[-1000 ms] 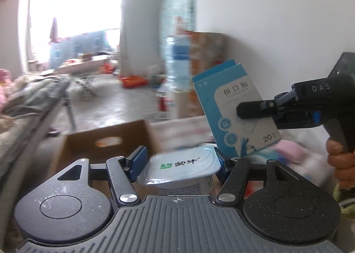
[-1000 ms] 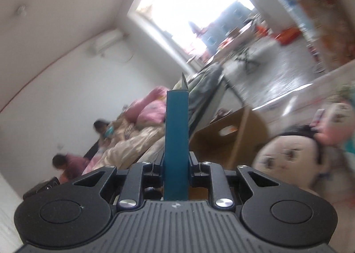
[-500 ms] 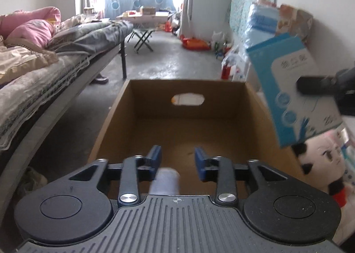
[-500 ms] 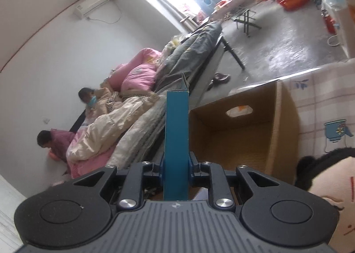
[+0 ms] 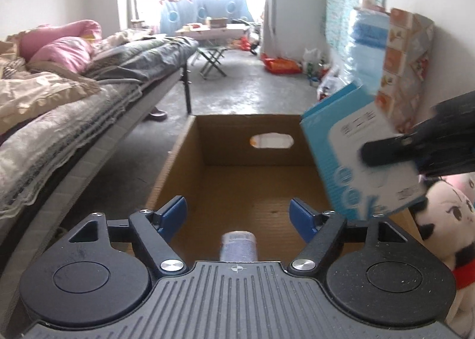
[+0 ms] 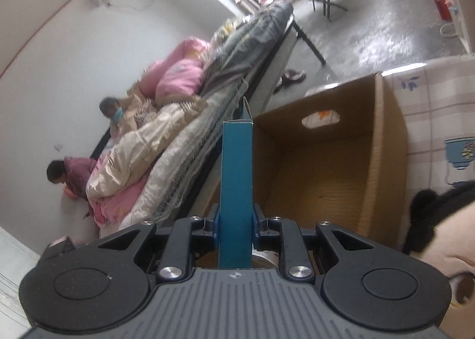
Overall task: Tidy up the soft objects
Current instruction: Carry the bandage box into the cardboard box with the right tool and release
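Note:
My left gripper (image 5: 237, 214) hangs over the open cardboard box (image 5: 225, 146), its jaws opening with nothing between the blue pads (image 5: 175, 211). A white yoghurt-style cup (image 5: 237, 247) lies on the box floor just below them. My right gripper (image 6: 236, 220) is shut on the narrow edge of a flat blue-and-white carton (image 6: 236, 178). In the left wrist view that carton (image 5: 356, 160) hovers over the box's right wall, with the right gripper (image 5: 415, 146) behind it. A plush doll (image 5: 445, 220) with black hair sits to the right of the box.
A bed (image 5: 74, 107) piled with quilts and pink pillows runs along the left of the box. Two persons (image 6: 112, 110) (image 6: 65, 172) are at its far end. The doll (image 6: 439, 235) lies on a checked tablecloth (image 6: 439, 107). Bottled water and cartons (image 5: 386, 50) stand by the right wall.
The left gripper swung over the box and let go of the white cup, which dropped to the box floor; its jaws spread wide. The right gripper brought the carton over the box.

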Tool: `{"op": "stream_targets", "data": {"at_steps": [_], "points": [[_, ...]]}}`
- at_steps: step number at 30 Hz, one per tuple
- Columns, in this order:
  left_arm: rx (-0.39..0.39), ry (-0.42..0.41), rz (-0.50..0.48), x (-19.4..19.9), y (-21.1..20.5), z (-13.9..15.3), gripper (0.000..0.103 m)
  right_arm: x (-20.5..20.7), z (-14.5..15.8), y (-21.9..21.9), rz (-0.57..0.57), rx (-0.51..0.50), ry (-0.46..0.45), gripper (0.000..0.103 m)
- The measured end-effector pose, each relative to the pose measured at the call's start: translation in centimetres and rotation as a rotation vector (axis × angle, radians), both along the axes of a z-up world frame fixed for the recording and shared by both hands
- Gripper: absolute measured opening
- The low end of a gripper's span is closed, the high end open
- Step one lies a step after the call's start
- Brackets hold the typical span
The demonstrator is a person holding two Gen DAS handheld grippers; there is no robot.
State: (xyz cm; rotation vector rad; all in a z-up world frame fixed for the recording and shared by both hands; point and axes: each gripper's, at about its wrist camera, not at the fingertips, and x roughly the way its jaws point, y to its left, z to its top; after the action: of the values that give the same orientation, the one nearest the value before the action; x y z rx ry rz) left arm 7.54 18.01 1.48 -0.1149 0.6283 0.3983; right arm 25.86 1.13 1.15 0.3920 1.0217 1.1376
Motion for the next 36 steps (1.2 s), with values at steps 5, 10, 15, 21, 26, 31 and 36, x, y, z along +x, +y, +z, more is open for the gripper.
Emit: {"op": "stream_targets", "data": {"at_steps": [5, 10, 15, 21, 26, 31, 36], "points": [[-0.022, -0.029, 0.060, -0.7, 1.6, 0.1, 0.078, 2.8, -2.0, 4.7, -0.007, -0.077, 0.097, 0.022], [-0.055, -0.053, 0.085, -1.3, 3.2, 0.0, 0.079, 5.6, -4.8, 9.8, -0.020, -0.138, 0.198, 0.022], [-0.082, -0.086, 0.105, -2.5, 4.6, 0.0, 0.079, 7.3, -8.2, 14.6, -0.033, -0.214, 0.254, 0.022], [-0.096, -0.121, 0.126, -3.9, 5.8, -0.2, 0.079, 8.4, -11.6, 17.9, -0.069, -0.257, 0.285, 0.022], [-0.112, -0.130, 0.130, -4.4, 6.3, -0.5, 0.079, 7.9, -13.8, 18.9, -0.077, -0.266, 0.309, 0.022], [-0.116, -0.136, 0.129, -4.8, 6.5, -0.8, 0.079, 7.4, -14.5, 20.0, -0.043, -0.271, 0.289, 0.023], [-0.121, -0.131, 0.124, -5.0, 6.4, -1.1, 0.081, 7.3, -14.5, 21.1, -0.017, -0.337, 0.263, 0.051]]}}
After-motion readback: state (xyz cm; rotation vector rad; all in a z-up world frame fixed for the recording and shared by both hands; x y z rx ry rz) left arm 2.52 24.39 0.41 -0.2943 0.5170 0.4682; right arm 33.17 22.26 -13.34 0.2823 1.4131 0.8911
